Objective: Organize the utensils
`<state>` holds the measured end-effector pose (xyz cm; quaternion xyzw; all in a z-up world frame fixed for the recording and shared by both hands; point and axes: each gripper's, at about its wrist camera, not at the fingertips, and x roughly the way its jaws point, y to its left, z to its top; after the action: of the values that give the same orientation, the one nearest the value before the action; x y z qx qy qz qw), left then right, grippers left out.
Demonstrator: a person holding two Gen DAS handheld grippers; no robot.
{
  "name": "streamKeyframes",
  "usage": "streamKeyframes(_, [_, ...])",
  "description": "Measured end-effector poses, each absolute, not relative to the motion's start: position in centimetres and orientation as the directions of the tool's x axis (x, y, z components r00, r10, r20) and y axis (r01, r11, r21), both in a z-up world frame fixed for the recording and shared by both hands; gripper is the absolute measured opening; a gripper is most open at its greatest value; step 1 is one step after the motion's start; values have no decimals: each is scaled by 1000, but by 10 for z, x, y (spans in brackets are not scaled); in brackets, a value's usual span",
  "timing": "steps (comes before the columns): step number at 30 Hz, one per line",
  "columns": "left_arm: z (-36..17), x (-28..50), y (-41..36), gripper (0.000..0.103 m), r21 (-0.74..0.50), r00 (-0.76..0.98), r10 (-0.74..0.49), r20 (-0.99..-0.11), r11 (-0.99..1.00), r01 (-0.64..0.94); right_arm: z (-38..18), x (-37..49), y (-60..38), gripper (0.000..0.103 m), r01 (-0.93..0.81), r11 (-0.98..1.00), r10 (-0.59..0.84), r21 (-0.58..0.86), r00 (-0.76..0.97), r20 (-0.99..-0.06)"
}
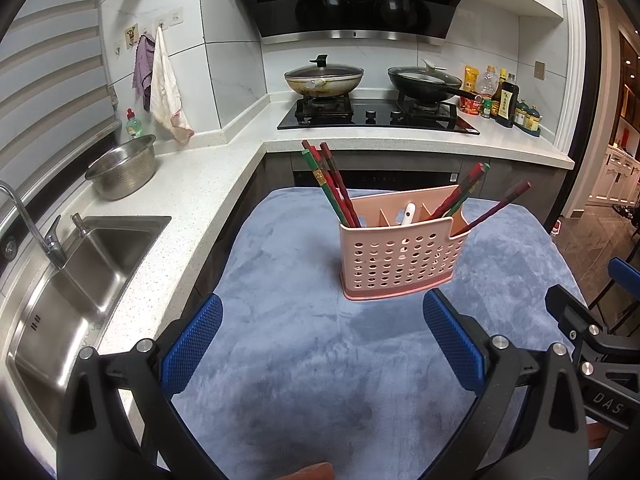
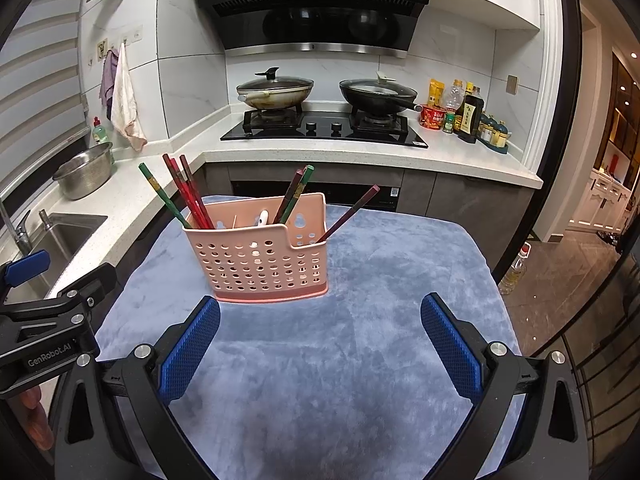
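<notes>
A pink perforated utensil basket (image 1: 400, 258) (image 2: 264, 258) stands upright on a blue cloth-covered table (image 1: 304, 344) (image 2: 360, 344). Red and green chopsticks (image 1: 334, 184) (image 2: 184, 192) lean out of its left compartment. More chopsticks (image 1: 464, 192) (image 2: 296, 194) lean from the right side, and one dark red chopstick (image 1: 500, 206) (image 2: 352, 212) sticks out of the small right pocket. A white spoon handle (image 1: 409, 214) (image 2: 263, 218) shows in the middle compartment. My left gripper (image 1: 322, 344) is open and empty, short of the basket. My right gripper (image 2: 320, 344) is open and empty, also short of it.
A steel sink (image 1: 76, 280) and white counter (image 1: 192, 184) lie to the left, with a metal colander (image 1: 122, 168). A stove with two pans (image 1: 324, 80) and bottles (image 1: 504, 98) stands behind. The right gripper's body (image 1: 592, 332) shows at the left view's right edge.
</notes>
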<state>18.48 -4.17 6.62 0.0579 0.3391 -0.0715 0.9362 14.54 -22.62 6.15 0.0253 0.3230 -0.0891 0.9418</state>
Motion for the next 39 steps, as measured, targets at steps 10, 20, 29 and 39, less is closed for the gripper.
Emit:
streamKeyframes(10, [66,185,-41,96,62,760,-91,-643,984,170,61,145,-226,96,184,983,-151,-9,776,-613])
streamKeyframes(20, [66,185,-38,96,64,762,-87,-642,984,166,61,145,-226,96,184,983,-150,-8,776,-613])
streamKeyframes(29, [67,185,-34,96,65,763,-84,-641,985,163,61,145,-226,96,182,983,-149,-9,776,-613])
streamKeyframes(39, [66,185,-35,96,65,763,-85,-641,984,164,61,145,-225,96,184,983,-150,-7,775,-613])
